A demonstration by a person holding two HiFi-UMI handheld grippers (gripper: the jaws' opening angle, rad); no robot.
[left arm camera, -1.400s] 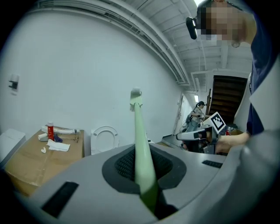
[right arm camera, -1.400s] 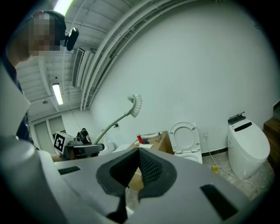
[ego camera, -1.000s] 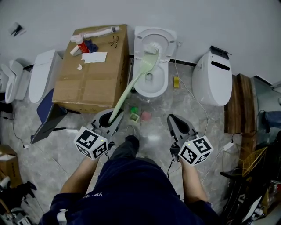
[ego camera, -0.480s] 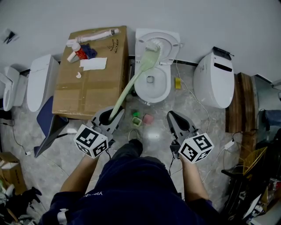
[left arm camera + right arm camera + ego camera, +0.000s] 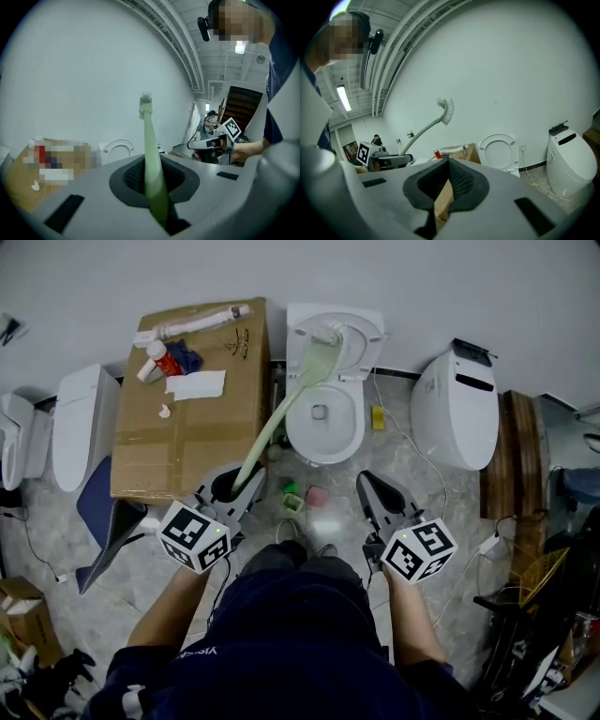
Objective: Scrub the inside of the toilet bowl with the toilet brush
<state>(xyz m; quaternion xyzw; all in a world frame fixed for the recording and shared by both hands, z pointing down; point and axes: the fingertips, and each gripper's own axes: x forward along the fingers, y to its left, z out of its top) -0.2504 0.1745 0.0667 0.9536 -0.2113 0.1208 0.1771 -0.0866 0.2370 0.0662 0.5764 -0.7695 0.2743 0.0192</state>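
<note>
Left tongs (image 5: 230, 486) are pinching the toilet brush (image 5: 277, 420) by its handle. It slants up and forward from them, with the head in the air by the raised lid, not down in the toilet bowl (image 5: 323, 439). Right tongs (image 5: 377, 493) are a little spread and empty, with open floor ahead. A cardboard box (image 5: 187, 437) crowds the left tongs' front-left, small blocks (image 5: 300, 495) lie between the tongs and the bowl, and another toilet (image 5: 457, 409) stands front-right. Can't make out the yellow thing (image 5: 378, 416) beside the bowl.
</note>
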